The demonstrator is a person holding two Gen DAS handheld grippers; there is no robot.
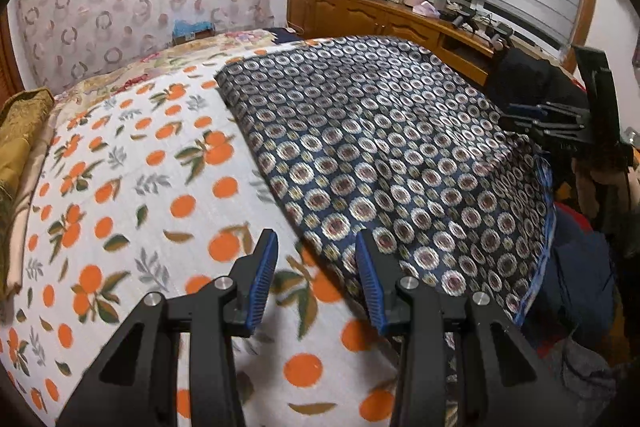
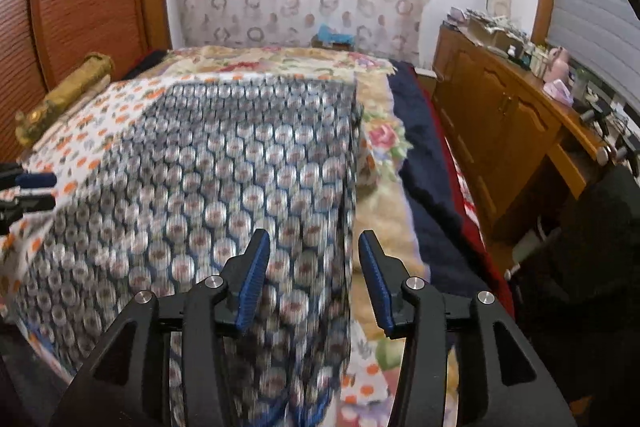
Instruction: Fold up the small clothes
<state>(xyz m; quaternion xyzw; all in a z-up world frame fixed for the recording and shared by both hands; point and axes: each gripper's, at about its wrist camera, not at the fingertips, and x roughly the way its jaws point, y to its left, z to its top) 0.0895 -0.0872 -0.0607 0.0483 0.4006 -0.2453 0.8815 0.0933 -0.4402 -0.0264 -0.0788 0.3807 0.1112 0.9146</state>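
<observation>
We hold both grippers, left [image 1: 316, 279] and right [image 2: 314, 279], with fingers open and empty above the cloth [image 1: 384, 155] on the bed [image 1: 120, 187].

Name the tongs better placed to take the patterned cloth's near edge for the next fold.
Probably the right tongs: open, directly over the dark patterned cloth. The left tongs straddle its corner, mostly above the orange-print sheet.

We see a bed [image 1: 436, 63] covered by a white sheet printed with oranges [image 1: 120, 187]; a dark patterned cloth [image 1: 380, 147] lies flat on it, a gold cushion [image 1: 20, 131] at one edge.
</observation>
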